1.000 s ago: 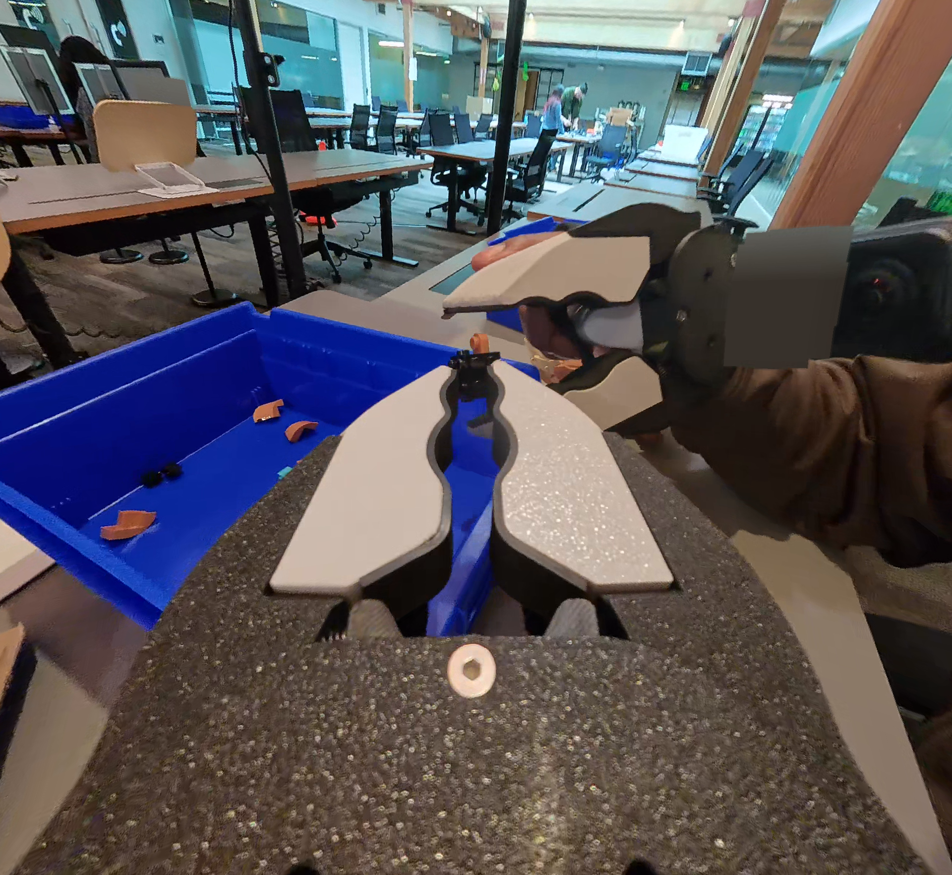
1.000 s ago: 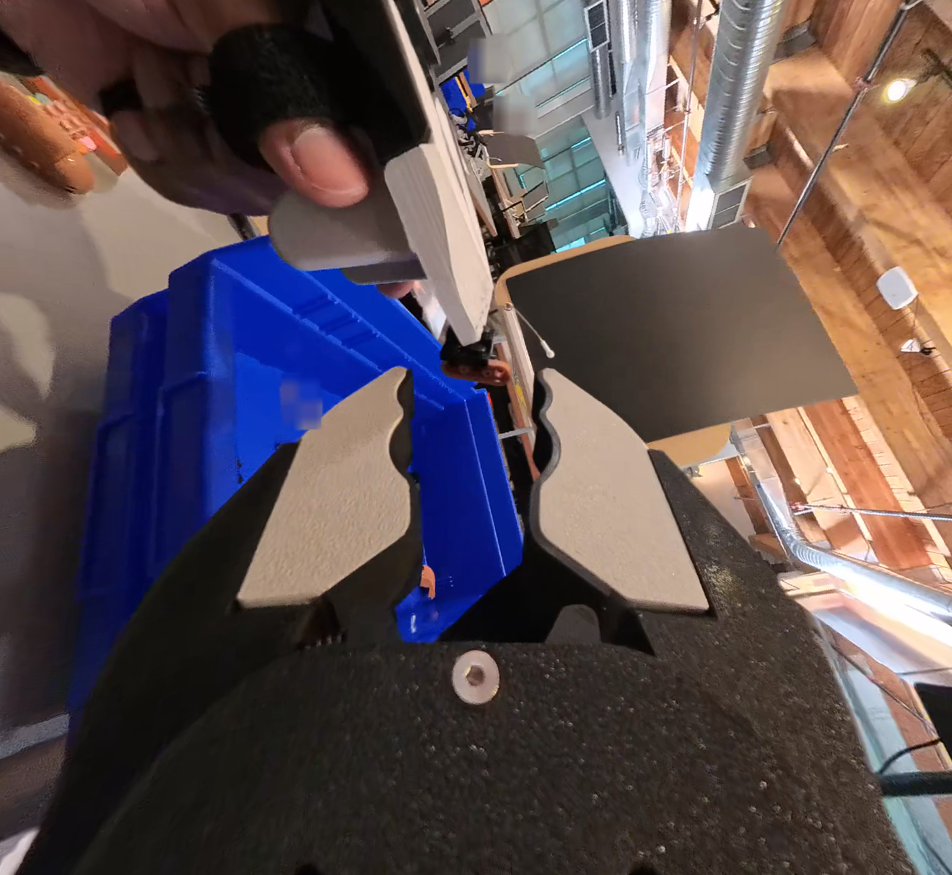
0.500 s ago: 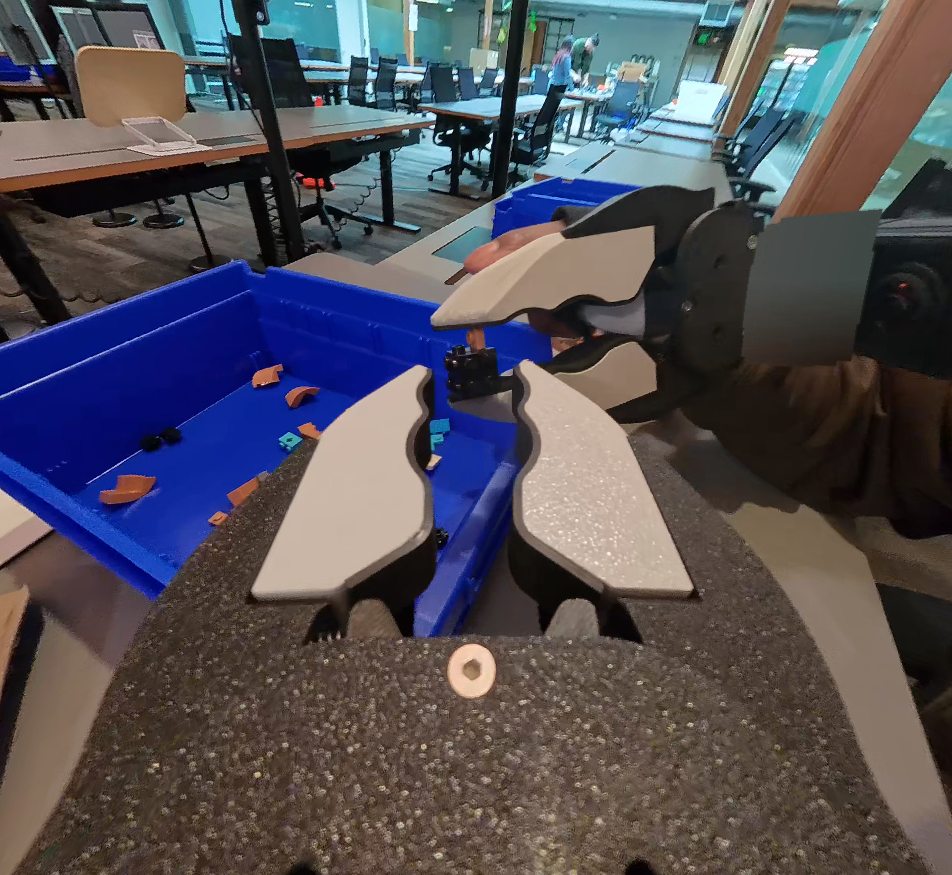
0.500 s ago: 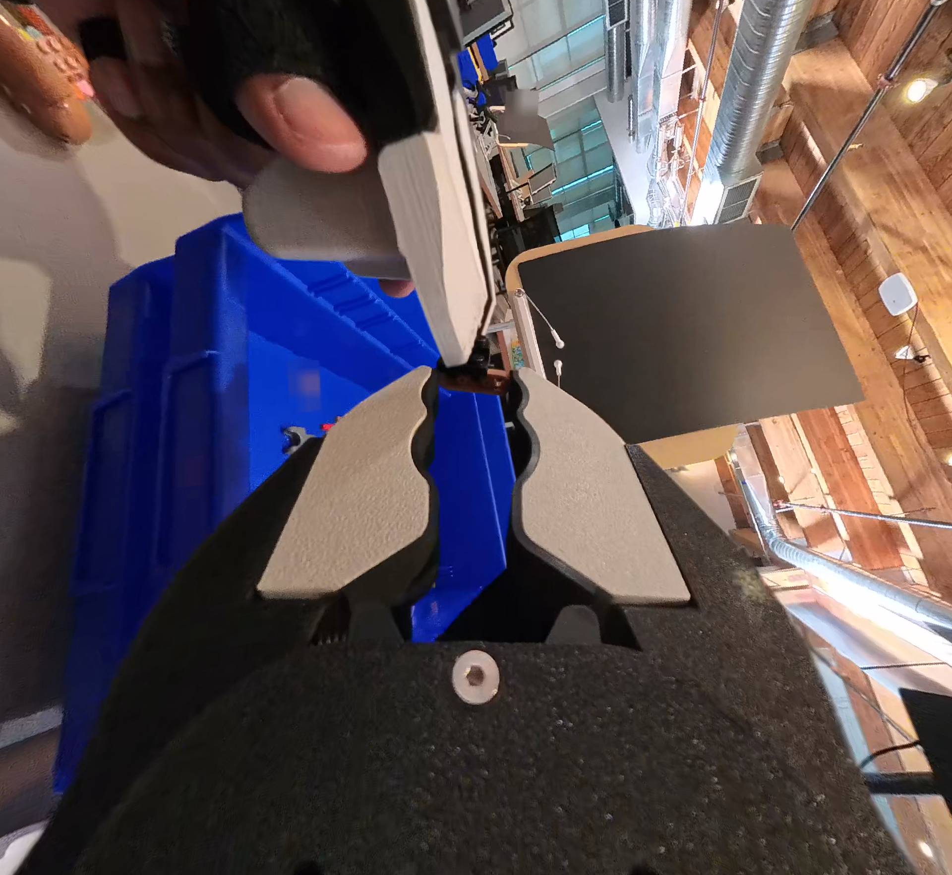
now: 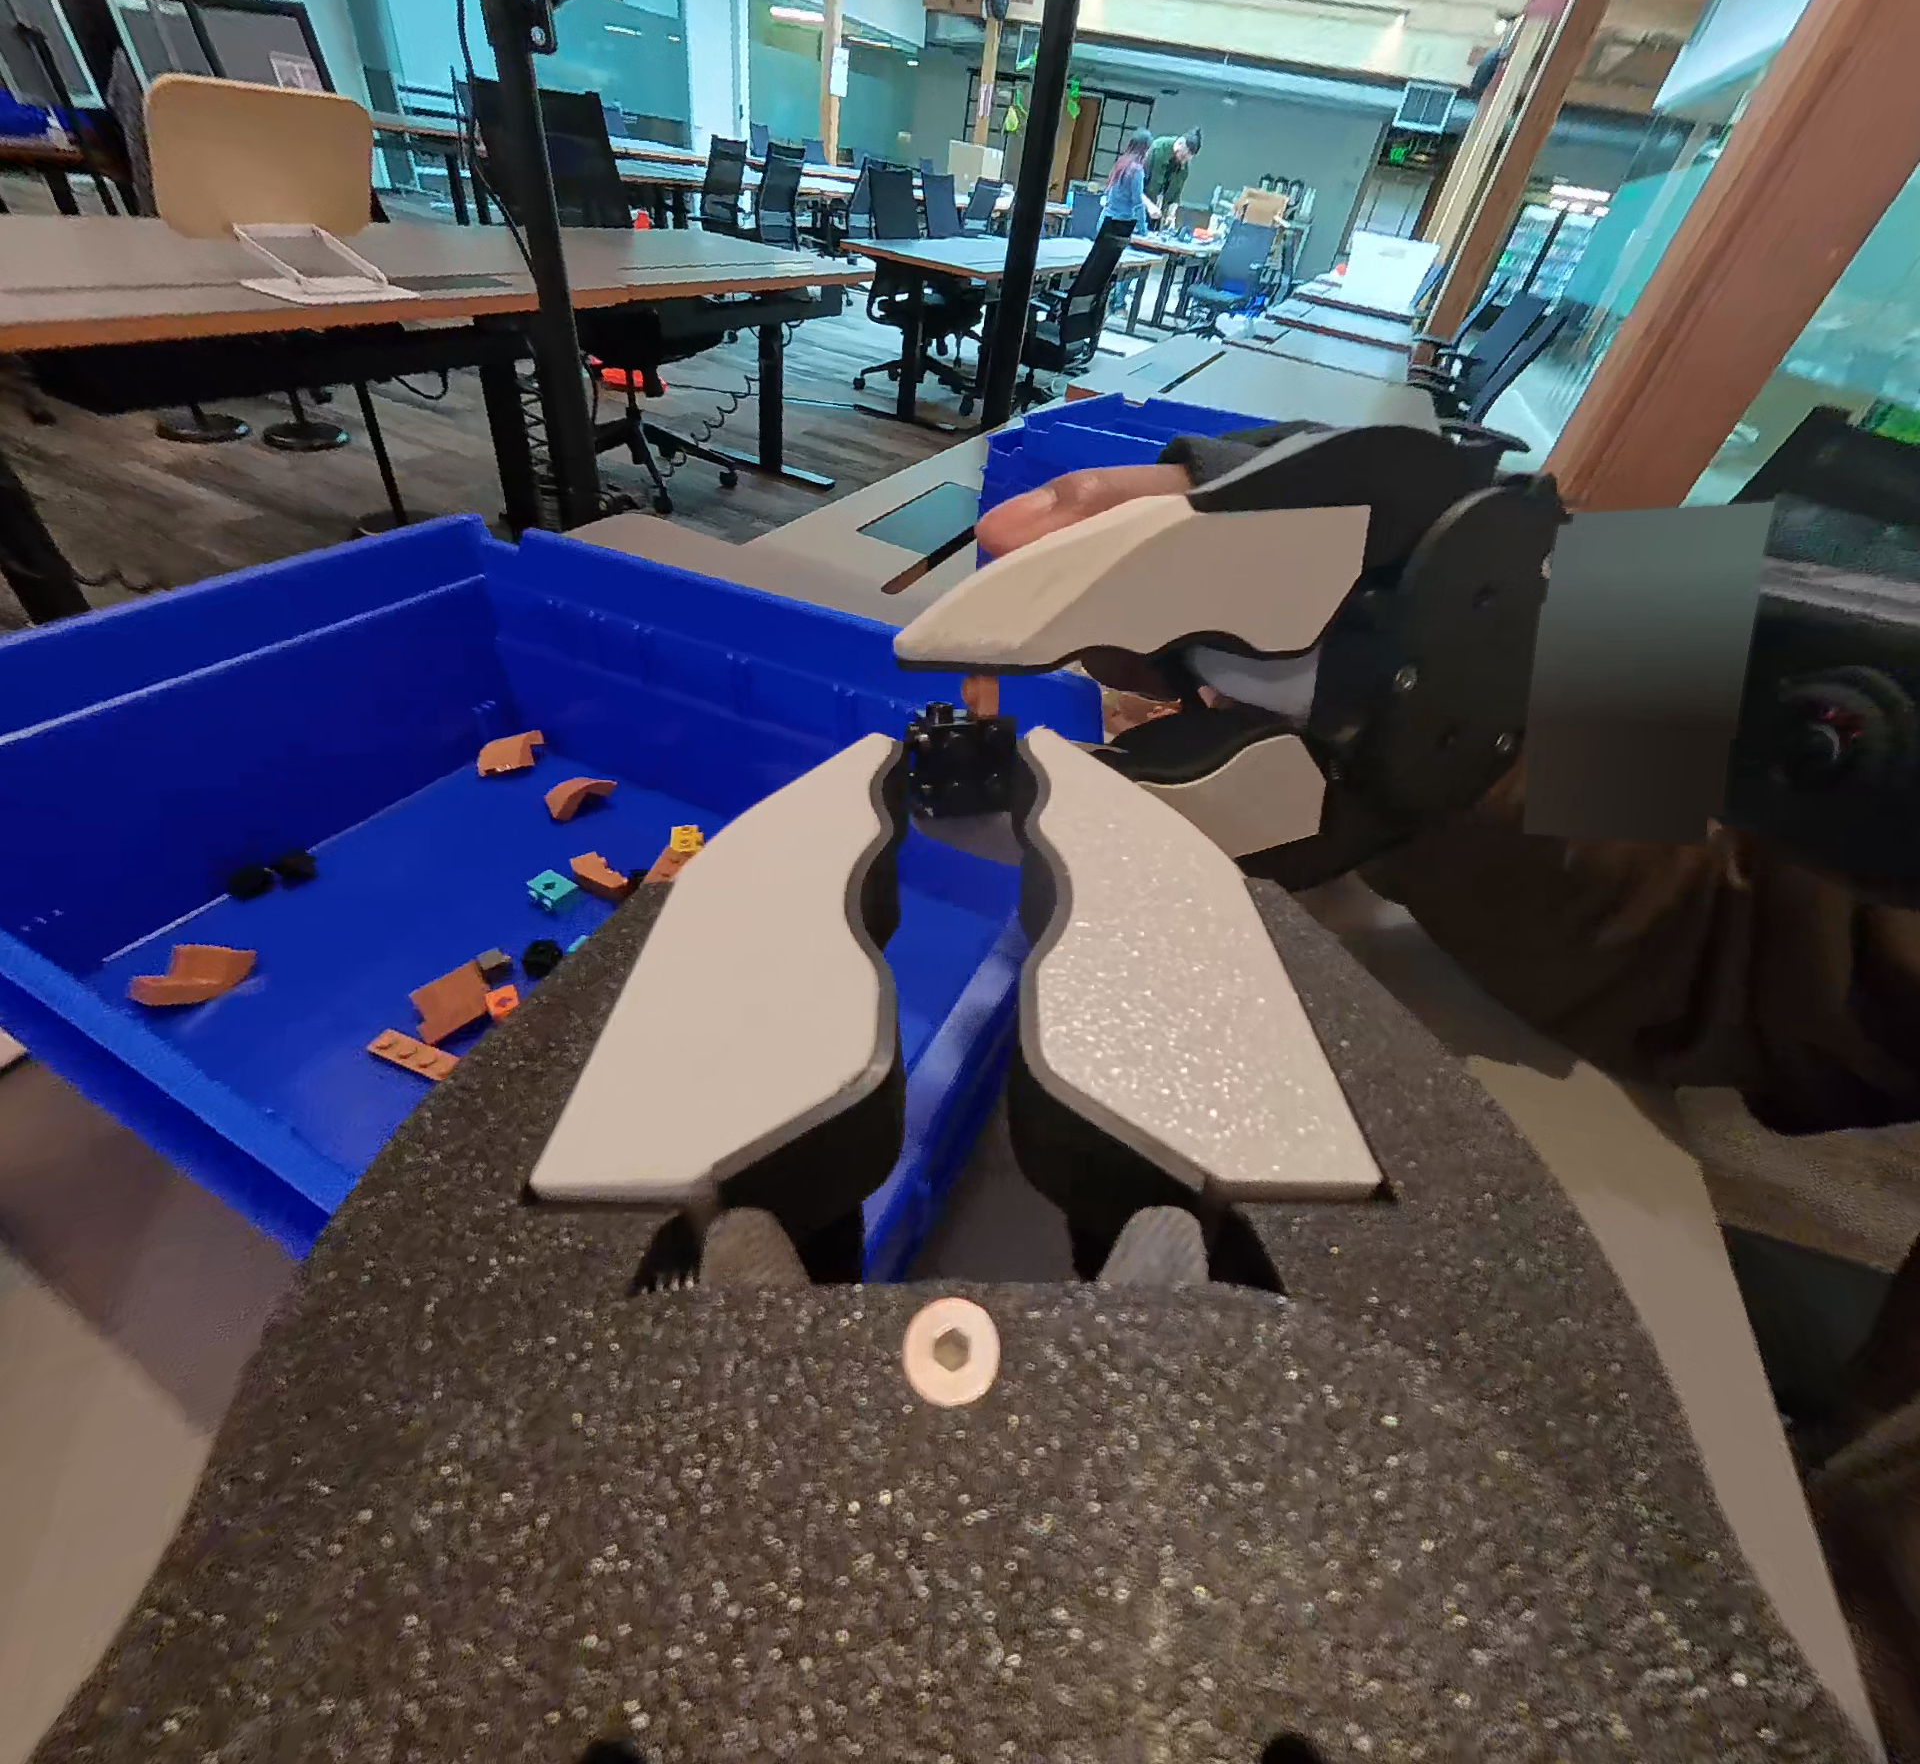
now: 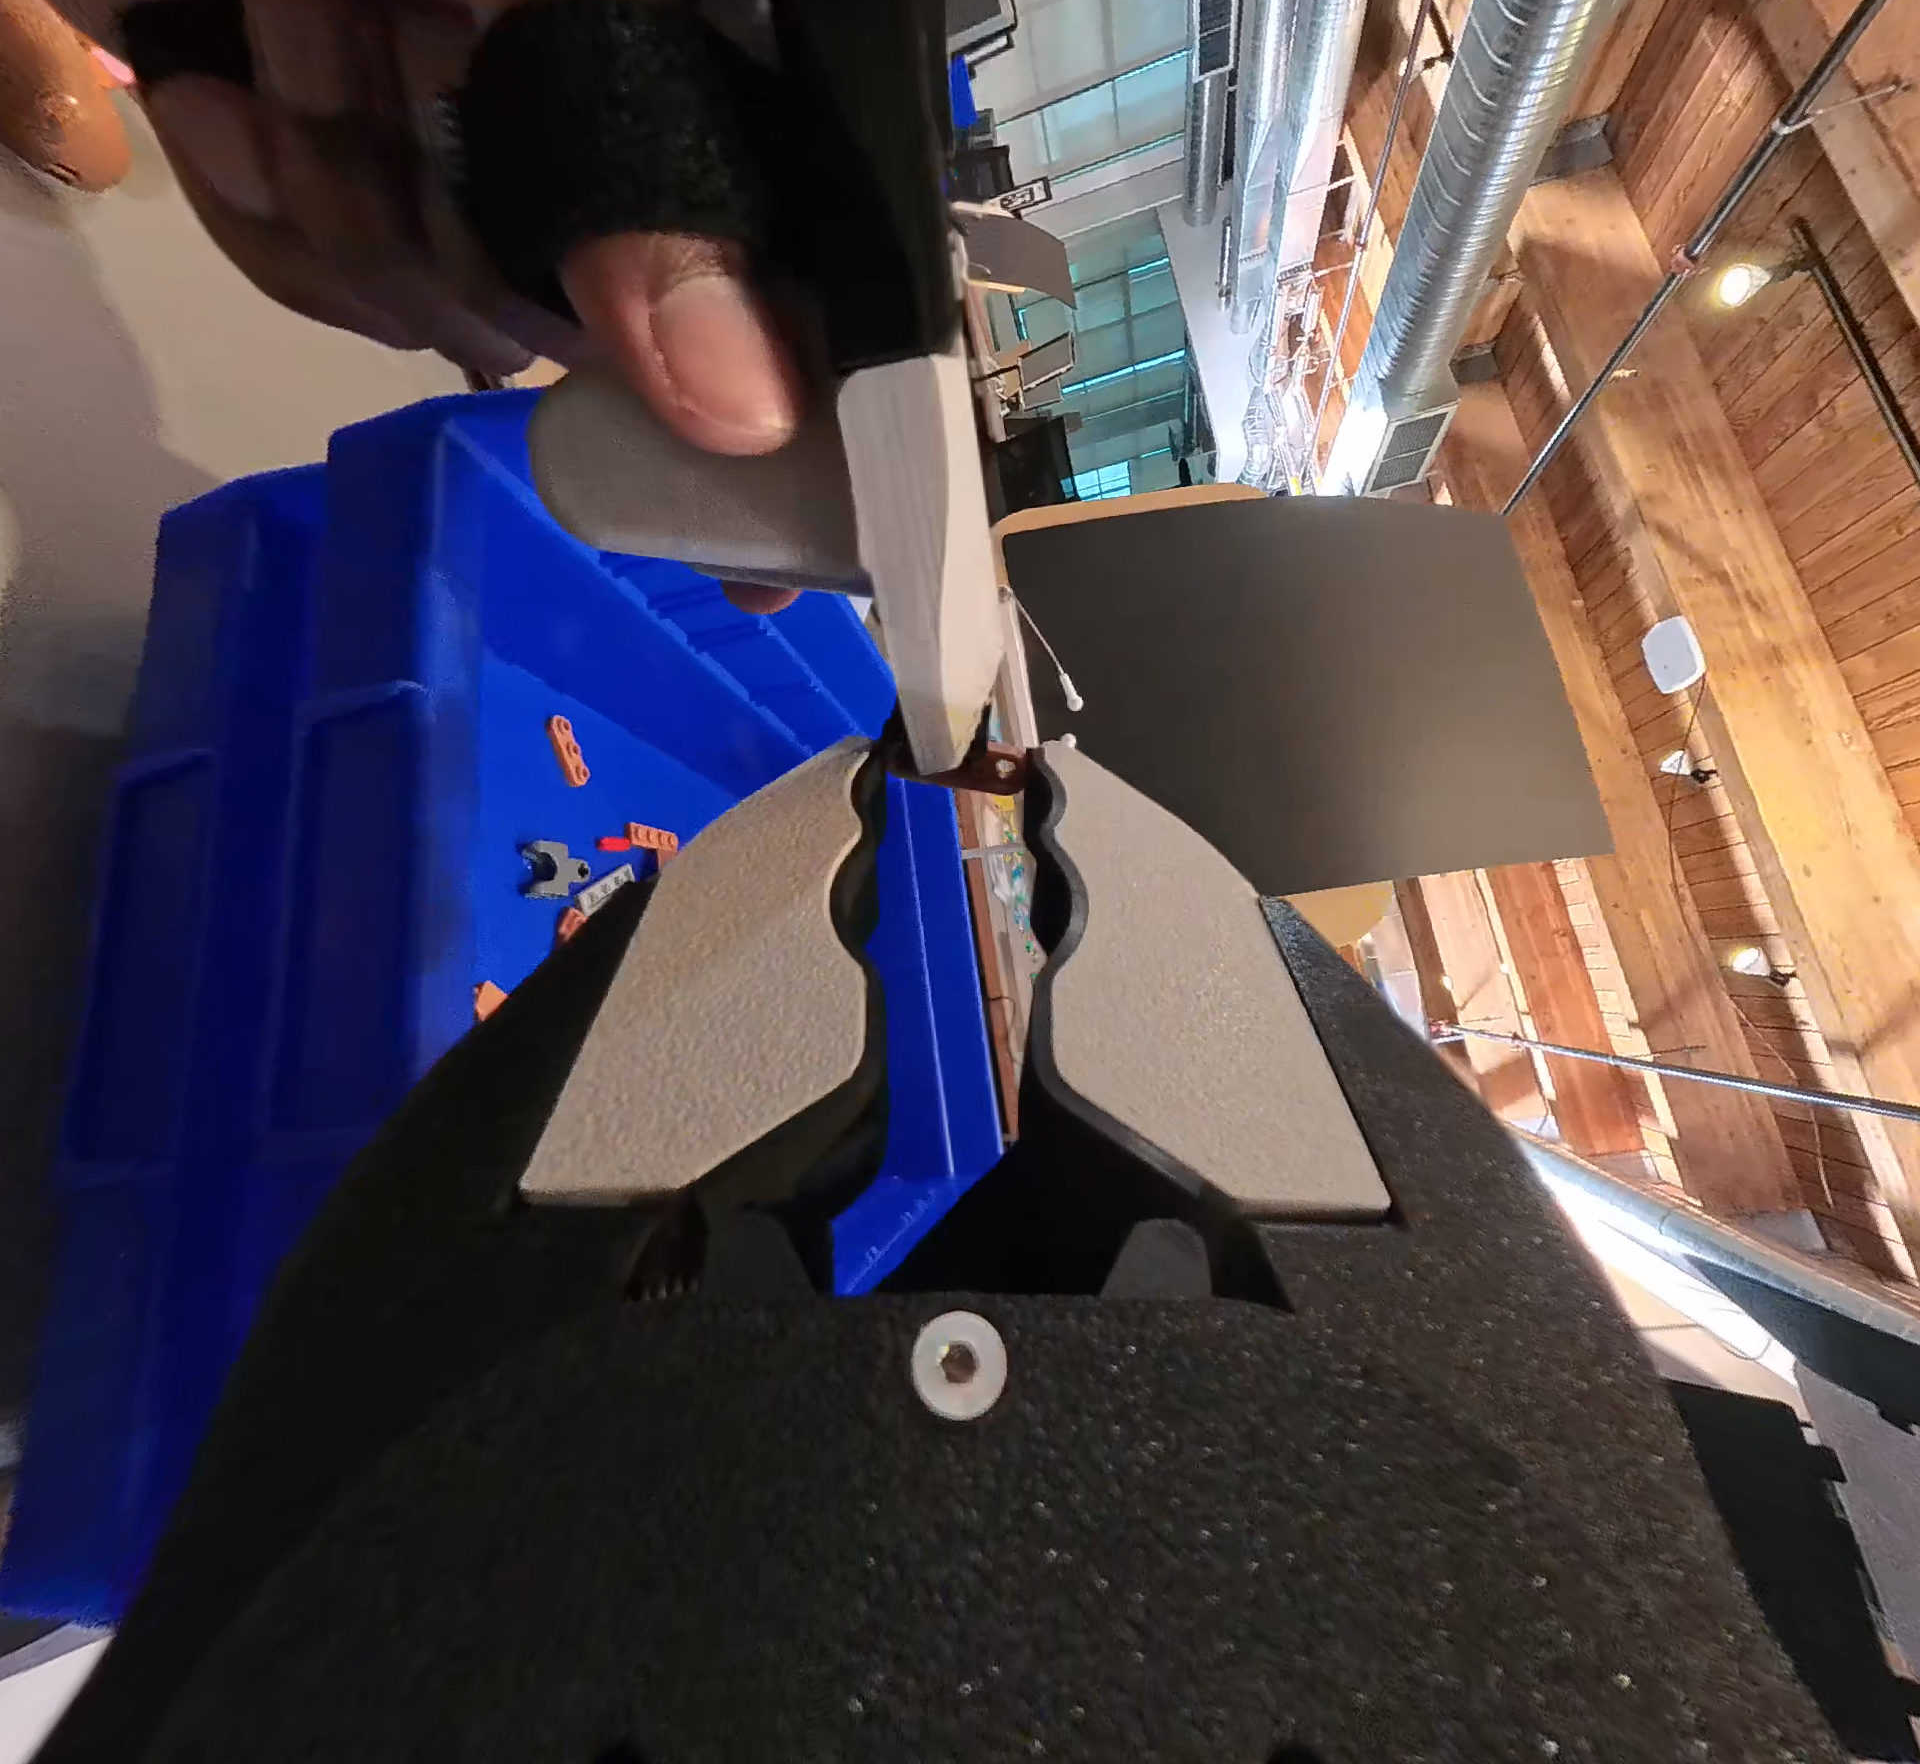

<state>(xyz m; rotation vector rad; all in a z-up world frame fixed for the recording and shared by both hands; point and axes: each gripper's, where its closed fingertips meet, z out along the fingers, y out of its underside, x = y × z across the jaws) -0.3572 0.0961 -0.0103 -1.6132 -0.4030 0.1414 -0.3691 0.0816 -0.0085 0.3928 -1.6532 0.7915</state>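
In an open-plan office, above a blue bin [image 5: 270,665] of loose toy bricks, a small black brick assembly [image 5: 956,764] is pinched by the left gripper [image 5: 958,758] while its brown brick [image 6: 985,769] is clamped by the right gripper [image 6: 951,764] — light, rigid, slippery plastic, judged best held by flat sides.

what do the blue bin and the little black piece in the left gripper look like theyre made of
Blue bin: looks like moulded hard plastic, with an even saturated colour, a soft sheen and ribbed walls.
Black piece, pinched at the tips of the left gripper: probably glossy hard plastic, like a small toy building block with a stud on top. It is too small to be sure.
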